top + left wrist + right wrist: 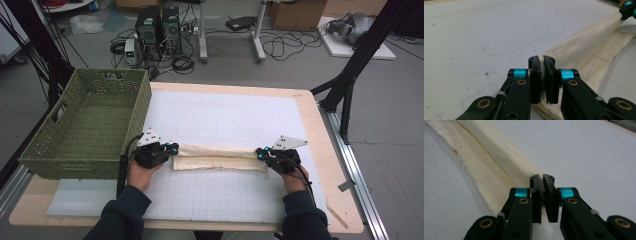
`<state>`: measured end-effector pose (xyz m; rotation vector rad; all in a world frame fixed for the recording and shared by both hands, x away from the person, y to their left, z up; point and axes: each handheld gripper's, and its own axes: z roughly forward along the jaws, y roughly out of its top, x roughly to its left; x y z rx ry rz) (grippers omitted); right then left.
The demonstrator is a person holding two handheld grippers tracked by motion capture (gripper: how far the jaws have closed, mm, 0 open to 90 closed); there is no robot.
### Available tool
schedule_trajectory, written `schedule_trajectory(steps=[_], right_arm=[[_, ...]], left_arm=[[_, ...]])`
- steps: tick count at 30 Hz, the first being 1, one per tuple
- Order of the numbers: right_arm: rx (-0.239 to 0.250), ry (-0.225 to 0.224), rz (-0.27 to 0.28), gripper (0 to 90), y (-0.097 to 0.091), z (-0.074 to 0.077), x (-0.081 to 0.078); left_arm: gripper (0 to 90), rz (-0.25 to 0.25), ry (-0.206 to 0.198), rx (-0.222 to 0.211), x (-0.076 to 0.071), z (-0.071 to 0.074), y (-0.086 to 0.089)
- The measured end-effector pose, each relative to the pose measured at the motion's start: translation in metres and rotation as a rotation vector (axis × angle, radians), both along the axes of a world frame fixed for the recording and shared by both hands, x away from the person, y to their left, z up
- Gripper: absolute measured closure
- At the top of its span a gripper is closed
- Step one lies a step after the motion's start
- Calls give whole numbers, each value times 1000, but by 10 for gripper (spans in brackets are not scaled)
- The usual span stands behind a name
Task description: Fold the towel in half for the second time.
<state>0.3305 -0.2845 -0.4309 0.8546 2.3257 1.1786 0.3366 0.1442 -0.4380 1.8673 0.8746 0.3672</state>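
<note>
From the high view, a cream cloth (220, 157) lies as a long narrow band across the white mat (225, 120) on the desk (327, 165), with the left gripper (171, 148) at its left end and the right gripper (260, 152) at its right end. A green basket (85, 125) stands at the desk's left edge, beside the left hand. The step looks like a lengthwise fold in progress.

In the left gripper view, the jaws are pinched nearly together on the cloth's raised folded edge (584, 42).

In the right gripper view, the jaws likewise clamp the cloth's fold (496, 157).

Next, both ends should probably travel together at even height, so the fold lands straight on the layer beneath before release.
</note>
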Motion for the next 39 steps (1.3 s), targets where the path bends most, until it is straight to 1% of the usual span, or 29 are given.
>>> schedule_trajectory(steps=[2,7,10,11,12,13,14,15,16,18,19,21,22,23,24,26,27,28,30,31,32,33,34,36,37,39], right_arm=[[-6,-2,7,859,0,-1,-3],[-14,2,15,859,-1,-3,-11],[-20,9,18,857,-1,-3,-15],[-19,8,19,856,-1,-4,-16],[-20,11,15,855,0,-4,-17],[-27,7,21,855,0,-4,-17],[-32,8,22,854,0,-5,-17],[-31,15,20,854,0,-5,-17],[-30,19,20,851,0,-5,-17],[-28,23,17,848,0,-5,-18],[-31,21,17,847,-1,-5,-19],[-34,19,18,847,-2,-5,-19],[-34,26,13,844,-2,-5,-19],[-33,27,13,837,-2,-6,-20],[-30,29,13,822,-2,-6,-20],[-19,40,15,766,-3,-5,-20],[-4,37,15,726,-3,-4,-21],[20,38,7,690,-5,-1,-23],[68,5,-11,634,-9,8,-25],[87,-5,-25,614,-10,11,-27],[115,-30,-43,603,-12,17,-28],[129,-43,-59,589,-12,21,-28],[137,-50,-72,581,-12,24,-28],[131,-53,-97,562,-6,27,-24],[123,-56,-100,560,-1,27,-21],[101,-42,-103,561,12,25,-17]], left_arm=[[841,-6,-1,-3,-4,-2,0],[838,-11,27,-1,-13,-9,1],[828,-12,43,4,-17,-10,0],[812,-7,47,-1,-18,-9,0],[755,7,49,-6,-18,-8,0],[654,26,47,-19,-19,-7,0],[584,39,45,-37,-19,-5,1],[541,52,38,-68,-19,-2,2],[525,57,30,-80,-19,0,3],[525,72,10,-126,-19,6,5],[529,70,4,-151,-19,9,5],[535,76,-15,-173,-17,15,6],[541,77,-21,-186,-16,18,6],[555,76,-19,-193,-14,19,5],[567,73,-13,-187,-13,18,4],[594,57,20,-164,-10,14,0],[603,48,35,-142,-9,11,-2],[619,44,43,-131,-8,8,-4],[634,37,53,-113,-7,4,-7],[645,32,62,-94,-6,1,-8],[652,32,71,-77,-5,0,-9],[655,30,81,-70,-4,-2,-9],[663,28,88,-51,-4,-3,-10],[670,30,90,-25,-5,-5,-10],[674,27,94,-13,-5,-6,-11],[677,26,96,-3,-6,-7,-12]])
